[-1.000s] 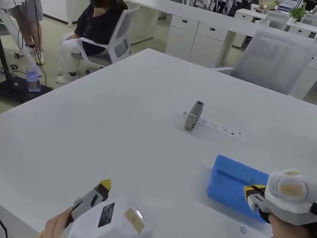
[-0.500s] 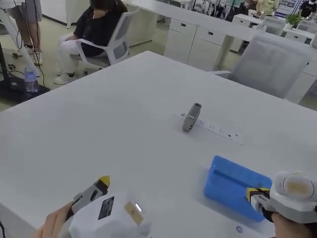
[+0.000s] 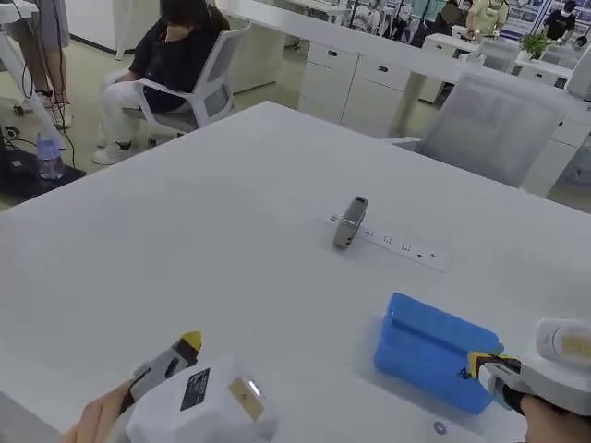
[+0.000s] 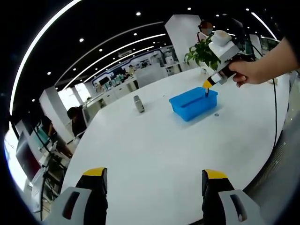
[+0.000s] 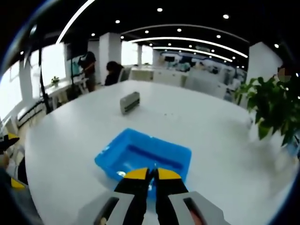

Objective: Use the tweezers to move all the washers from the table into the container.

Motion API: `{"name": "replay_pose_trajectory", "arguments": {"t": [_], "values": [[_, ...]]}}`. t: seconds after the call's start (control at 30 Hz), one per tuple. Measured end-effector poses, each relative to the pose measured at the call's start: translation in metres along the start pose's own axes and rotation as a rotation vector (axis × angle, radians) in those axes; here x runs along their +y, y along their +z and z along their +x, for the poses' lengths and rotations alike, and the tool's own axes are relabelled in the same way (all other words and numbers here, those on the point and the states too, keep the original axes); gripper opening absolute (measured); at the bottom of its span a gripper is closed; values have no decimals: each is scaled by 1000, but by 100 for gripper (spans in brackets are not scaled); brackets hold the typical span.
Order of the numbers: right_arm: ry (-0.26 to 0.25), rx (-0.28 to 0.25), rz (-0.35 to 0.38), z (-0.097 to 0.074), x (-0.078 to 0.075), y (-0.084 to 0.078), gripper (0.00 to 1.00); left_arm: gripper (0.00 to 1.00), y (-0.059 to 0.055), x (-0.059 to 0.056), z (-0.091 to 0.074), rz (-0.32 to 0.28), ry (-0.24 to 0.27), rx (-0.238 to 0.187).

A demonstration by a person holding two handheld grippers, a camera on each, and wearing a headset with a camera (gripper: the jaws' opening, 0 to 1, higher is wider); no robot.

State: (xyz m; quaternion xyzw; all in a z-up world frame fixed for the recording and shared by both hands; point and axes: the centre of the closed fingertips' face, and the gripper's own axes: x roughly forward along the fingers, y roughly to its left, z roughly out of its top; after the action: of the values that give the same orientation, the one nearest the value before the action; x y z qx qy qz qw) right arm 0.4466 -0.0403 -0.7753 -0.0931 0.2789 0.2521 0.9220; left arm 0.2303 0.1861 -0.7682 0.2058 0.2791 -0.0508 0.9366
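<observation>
One washer (image 3: 440, 427) lies on the surface (image 3: 231, 240) just beside the blue container (image 3: 416, 367), so the job looks unfinished; the container's contents are too blurred to count. The right tool (image 5: 150, 174) hangs over the container, clenched on thin tweezers (image 4: 206, 92). The left tool (image 4: 153, 174) sits low, jaws spread, empty.

Bright, even ceiling light; fisheye-warped edges; right gripper view perhaps slightly blurred.
</observation>
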Motion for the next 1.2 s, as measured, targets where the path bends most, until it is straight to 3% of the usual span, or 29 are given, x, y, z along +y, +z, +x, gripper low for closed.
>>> {"name": "replay_pose_trajectory", "arguments": {"t": [0.33, 0.77, 0.97, 1.2], "values": [[16, -75, 38, -22, -3, 26, 2, 84, 0, -1, 0, 3, -3, 1], [51, -114, 27, -50, 12, 37, 2, 84, -2, -1, 1, 7, -3, 10], [66, -91, -10, -55, 19, 29, 2, 84, -2, -1, 1, 9, 1, 10], [95, -27, -51, -52, 25, 9, 2, 84, -1, 1, 0, 1, 8, 4]]}}
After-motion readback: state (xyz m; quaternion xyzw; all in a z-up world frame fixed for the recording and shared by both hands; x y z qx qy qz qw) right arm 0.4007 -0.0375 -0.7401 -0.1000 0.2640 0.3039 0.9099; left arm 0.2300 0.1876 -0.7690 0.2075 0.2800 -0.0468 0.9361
